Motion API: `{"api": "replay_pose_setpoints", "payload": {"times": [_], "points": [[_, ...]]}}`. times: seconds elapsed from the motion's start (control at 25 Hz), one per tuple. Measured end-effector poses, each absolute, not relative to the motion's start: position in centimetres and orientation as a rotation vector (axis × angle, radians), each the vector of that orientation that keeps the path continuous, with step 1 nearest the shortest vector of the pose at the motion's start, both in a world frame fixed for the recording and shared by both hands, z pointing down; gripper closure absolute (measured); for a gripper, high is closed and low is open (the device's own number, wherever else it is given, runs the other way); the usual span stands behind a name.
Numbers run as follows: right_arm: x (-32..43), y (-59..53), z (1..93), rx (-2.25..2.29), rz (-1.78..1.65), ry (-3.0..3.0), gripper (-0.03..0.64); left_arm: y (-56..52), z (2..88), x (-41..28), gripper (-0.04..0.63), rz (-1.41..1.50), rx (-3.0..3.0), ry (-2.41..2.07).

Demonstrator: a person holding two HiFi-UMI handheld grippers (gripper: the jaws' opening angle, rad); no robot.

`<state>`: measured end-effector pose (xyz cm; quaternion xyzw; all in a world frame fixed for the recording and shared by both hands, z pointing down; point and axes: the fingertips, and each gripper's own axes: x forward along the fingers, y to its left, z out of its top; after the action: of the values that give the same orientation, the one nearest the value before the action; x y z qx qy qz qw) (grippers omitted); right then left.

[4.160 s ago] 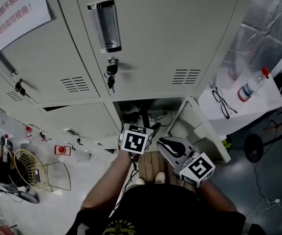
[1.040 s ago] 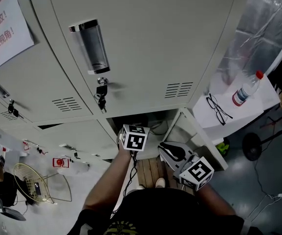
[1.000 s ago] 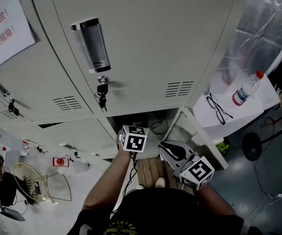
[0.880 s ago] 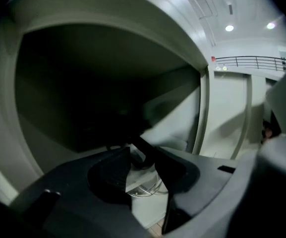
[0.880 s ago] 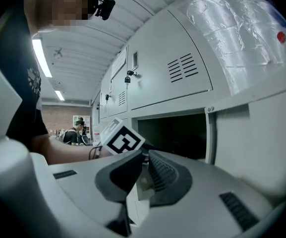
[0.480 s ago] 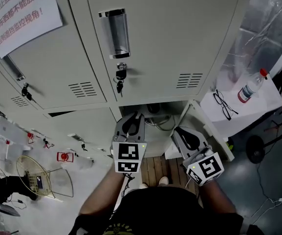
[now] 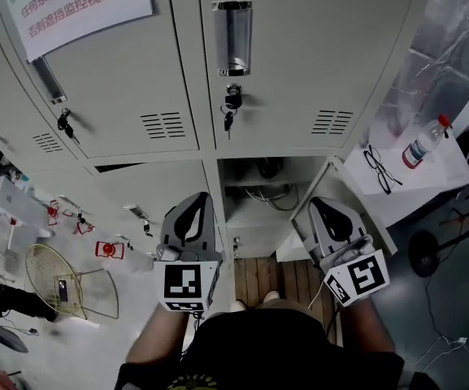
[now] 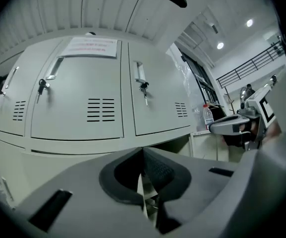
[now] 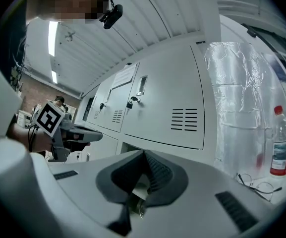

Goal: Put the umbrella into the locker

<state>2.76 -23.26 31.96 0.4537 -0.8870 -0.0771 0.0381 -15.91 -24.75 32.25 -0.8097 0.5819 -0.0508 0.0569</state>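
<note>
Empty-handed before the open locker (image 7: 258,216)
Shows a dark rounded shape (image 7: 265,167) on the locker's upper shelf (probably the umbrella, too dim to confirm). Carries nothing: left gripper (image 7: 196,198), left of the locker, jaws just closed together; right gripper (image 7: 322,205), by the locker's door (image 7: 344,184), pinched closed too. Looks nearly finished; calls for closing that door.

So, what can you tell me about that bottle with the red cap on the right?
The clear plastic bottle with a red cap stands upright on the white table top, right of the grey metal lockers. A pale label with some blue wraps its middle. Black-framed glasses lie beside it on the same top, apart from it.
</note>
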Motion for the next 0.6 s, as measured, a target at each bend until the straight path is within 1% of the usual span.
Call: {"api": "replay_pose_setpoints", "payload": {"times": [0.12, 0.28, 0.6], "points": [[2.1, -22.8, 32.5, 1.377, -0.218, -2.719, 0.584, -24.1, 32.3, -17.1, 0.571, -0.129, -2.459, 1.796], [1.2, -22.5, 32.6, 1.347, -0.206, -2.732, 0.584, -23.9, 31.5, -17.5, 0.571, -0.025, -2.525, 1.821], [0.7, -22.8, 32.8, 1.322, -0.194, -2.724, 0.584, -24.1, 31.3, -16.6, 0.572, -0.066, -2.507, 1.784]]}}
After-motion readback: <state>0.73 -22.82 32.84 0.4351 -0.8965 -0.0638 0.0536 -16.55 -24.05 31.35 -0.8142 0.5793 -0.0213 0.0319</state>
